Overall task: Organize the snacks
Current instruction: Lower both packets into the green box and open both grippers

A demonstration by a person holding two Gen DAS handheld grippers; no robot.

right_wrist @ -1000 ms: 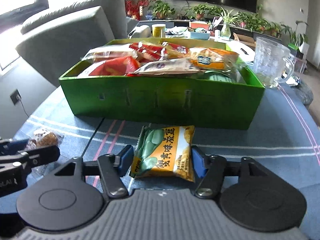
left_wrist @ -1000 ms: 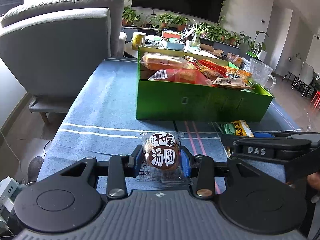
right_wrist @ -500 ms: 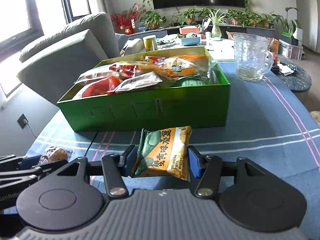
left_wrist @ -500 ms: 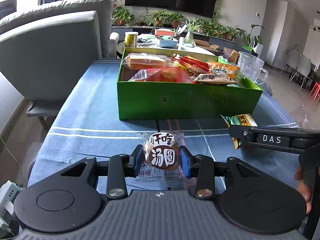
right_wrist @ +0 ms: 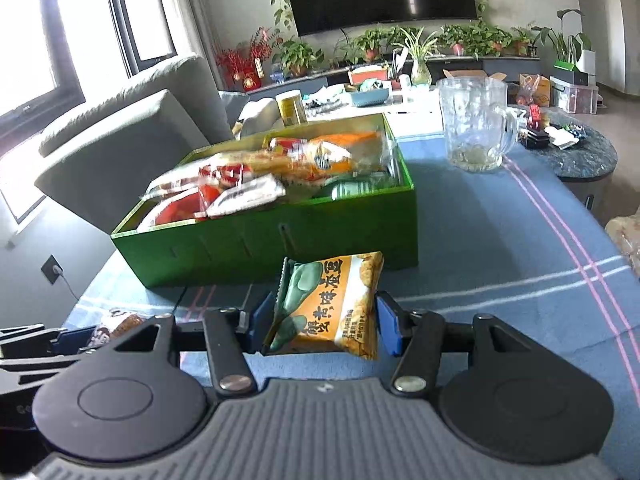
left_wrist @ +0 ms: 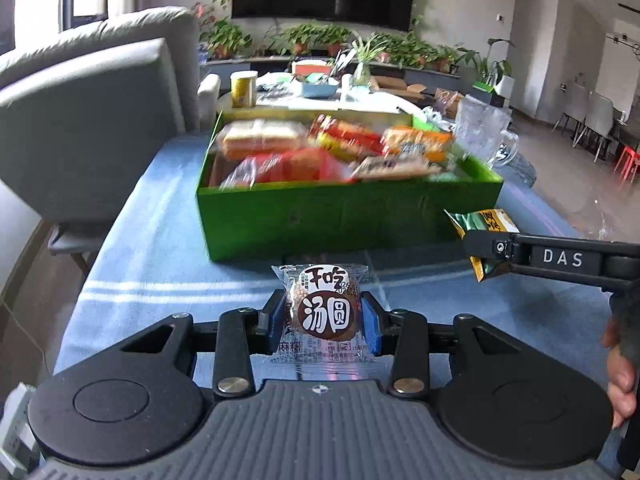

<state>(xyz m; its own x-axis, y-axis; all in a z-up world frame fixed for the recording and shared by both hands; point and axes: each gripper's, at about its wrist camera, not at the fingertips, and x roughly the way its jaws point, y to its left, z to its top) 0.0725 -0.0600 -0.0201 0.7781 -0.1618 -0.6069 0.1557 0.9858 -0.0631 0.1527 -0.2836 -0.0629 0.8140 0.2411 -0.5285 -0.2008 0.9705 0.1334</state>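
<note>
A light, crinkly cake packet (left_wrist: pixel 324 312) is clamped by the left gripper (left_wrist: pixel 324 318) and a soft, probably slippery pea bag (right_wrist: pixel 326 306) by the right gripper (right_wrist: pixel 324 320), both gripped by their side edges short of the green box (right_wrist: pixel 280 244).

Snack packs in the green box (left_wrist: pixel 344 220) were motion-blurred, labels unreadable, right hand (left_wrist: pixel 620 364) cut off by the frame edge, pale bag (right_wrist: pixel 626 240) cropped at the counter's right.

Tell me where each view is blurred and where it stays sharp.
Left wrist view: green box and its packets smear, round snack in the left tool stays crisp. Right wrist view: same box smeared, orange packet sharp, window glare at left.
</note>
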